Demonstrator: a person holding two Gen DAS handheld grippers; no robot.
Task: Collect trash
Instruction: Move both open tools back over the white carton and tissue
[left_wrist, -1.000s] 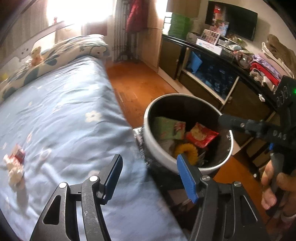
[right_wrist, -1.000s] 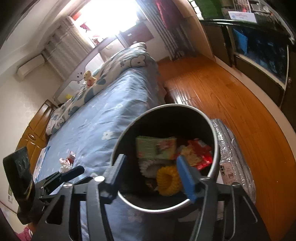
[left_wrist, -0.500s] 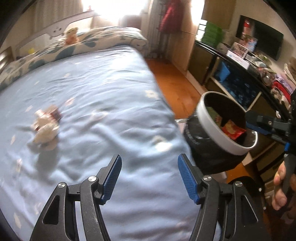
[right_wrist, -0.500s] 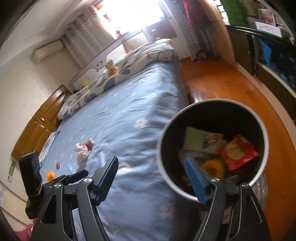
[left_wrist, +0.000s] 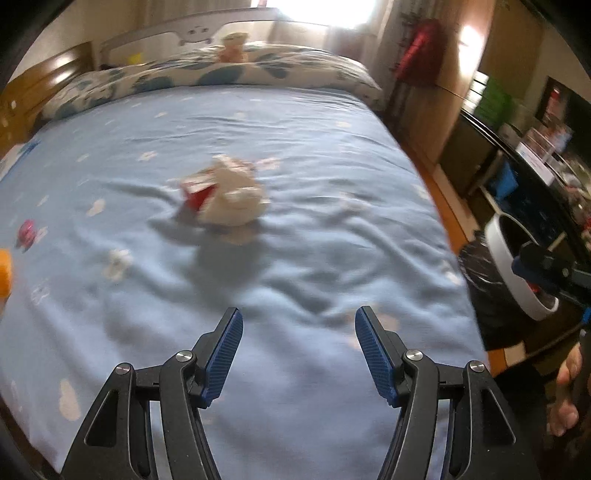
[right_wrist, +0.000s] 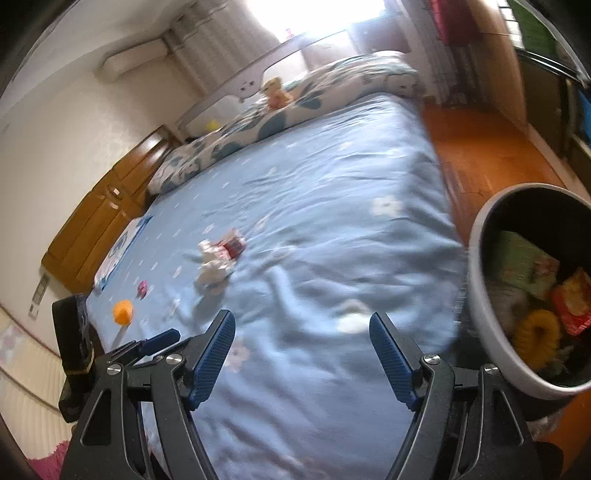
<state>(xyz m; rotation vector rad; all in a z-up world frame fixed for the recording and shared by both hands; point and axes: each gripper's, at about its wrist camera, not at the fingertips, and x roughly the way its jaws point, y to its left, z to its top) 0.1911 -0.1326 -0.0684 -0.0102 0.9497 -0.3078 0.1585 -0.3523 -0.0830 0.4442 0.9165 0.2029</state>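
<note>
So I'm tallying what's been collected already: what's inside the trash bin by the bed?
Inside the trash bin: a green packet, a red-and-yellow snack wrapper and a yellow ring-shaped item. Anything beneath them is covered, and the picture edge cuts off the bin's right part.

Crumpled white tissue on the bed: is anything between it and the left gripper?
Nothing visible. Only bare blue bedsheet lies between the left gripper, jaws open and empty, and the crumpled white tissue beside the red packet.

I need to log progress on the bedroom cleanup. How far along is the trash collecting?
Partly done: wrappers already lie in the bin. Nothing is in hand; the left hand-held gripper and right hand-held gripper are both empty. Left on the bed: a crumpled tissue with a red wrapper, a small pink piece and an orange item.
</note>
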